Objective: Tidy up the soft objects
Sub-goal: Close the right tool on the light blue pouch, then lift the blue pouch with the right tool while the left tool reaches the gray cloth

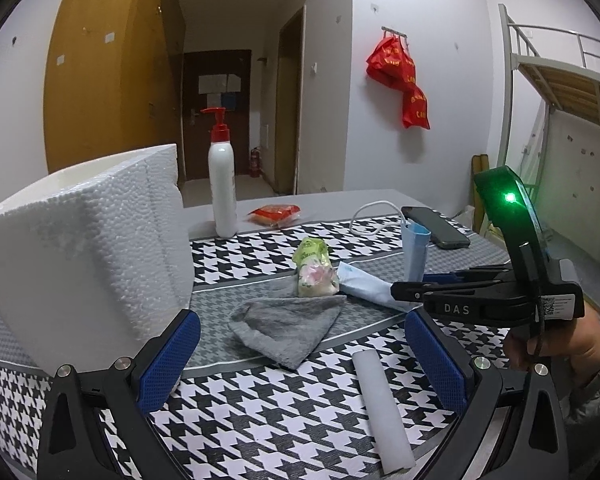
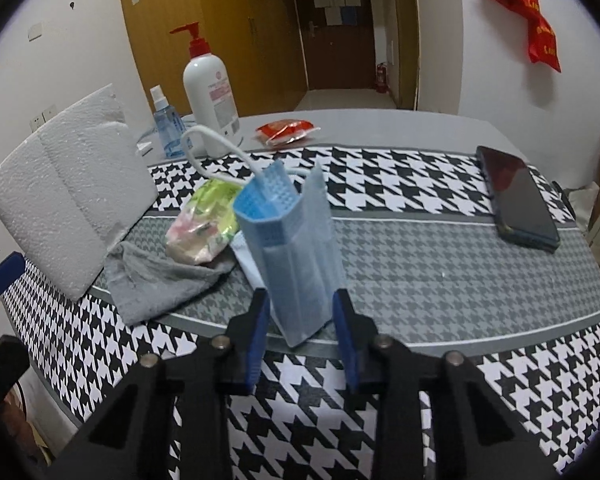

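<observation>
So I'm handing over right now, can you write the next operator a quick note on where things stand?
Left gripper: open, empty, hovering over the grey cloth.
Right gripper: closed on the blue face mask, which stands upright between its pads.
Floral soft packet lies on the cloth's far edge. The white roll lies near the table's front. The foam box is at the left, its inside hidden.
Done: mask gripped.
Left: place the mask, then cloth, packet and probably the roll.
</observation>
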Demonstrator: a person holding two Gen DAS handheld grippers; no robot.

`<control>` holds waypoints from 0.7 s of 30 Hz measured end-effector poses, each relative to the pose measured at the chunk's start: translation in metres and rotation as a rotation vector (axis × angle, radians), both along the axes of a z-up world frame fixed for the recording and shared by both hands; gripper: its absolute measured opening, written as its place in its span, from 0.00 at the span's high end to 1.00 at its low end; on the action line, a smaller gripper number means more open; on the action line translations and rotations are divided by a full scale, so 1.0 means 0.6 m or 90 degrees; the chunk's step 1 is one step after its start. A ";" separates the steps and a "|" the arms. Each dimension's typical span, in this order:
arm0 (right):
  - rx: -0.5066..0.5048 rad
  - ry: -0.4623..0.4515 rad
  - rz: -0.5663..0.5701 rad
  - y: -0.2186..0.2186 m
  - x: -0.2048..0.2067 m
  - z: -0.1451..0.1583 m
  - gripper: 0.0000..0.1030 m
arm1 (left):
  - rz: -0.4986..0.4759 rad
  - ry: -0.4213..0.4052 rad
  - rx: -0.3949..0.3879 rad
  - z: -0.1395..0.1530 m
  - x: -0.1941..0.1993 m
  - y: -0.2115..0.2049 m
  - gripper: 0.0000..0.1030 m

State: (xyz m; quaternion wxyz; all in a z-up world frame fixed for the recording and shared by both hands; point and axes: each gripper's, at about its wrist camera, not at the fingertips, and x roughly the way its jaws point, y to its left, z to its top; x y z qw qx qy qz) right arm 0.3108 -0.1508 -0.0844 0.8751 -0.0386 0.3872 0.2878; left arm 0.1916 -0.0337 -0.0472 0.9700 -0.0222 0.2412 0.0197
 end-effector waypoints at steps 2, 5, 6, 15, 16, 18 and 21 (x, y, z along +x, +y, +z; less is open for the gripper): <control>0.000 0.003 0.001 0.001 0.002 -0.001 0.65 | -0.001 0.005 0.000 0.000 0.002 0.000 0.01; 0.008 0.015 0.003 0.002 0.009 -0.004 0.80 | 0.000 0.010 0.001 -0.002 0.004 -0.001 0.01; 0.011 0.017 0.004 0.001 0.010 -0.005 0.80 | 0.000 0.011 0.002 -0.002 0.005 -0.001 0.01; 0.028 0.007 -0.002 -0.011 0.004 0.006 0.90 | -0.006 0.025 0.001 -0.003 0.009 -0.004 0.01; 0.031 0.005 -0.003 -0.014 0.001 0.008 0.90 | -0.007 0.027 0.001 -0.004 0.010 -0.004 0.01; 0.039 0.002 -0.012 -0.024 -0.004 0.012 0.90 | -0.006 0.031 0.001 -0.004 0.012 -0.004 0.01; 0.040 0.001 -0.020 -0.035 -0.006 0.014 0.90 | -0.008 0.036 -0.001 -0.004 0.016 -0.004 0.01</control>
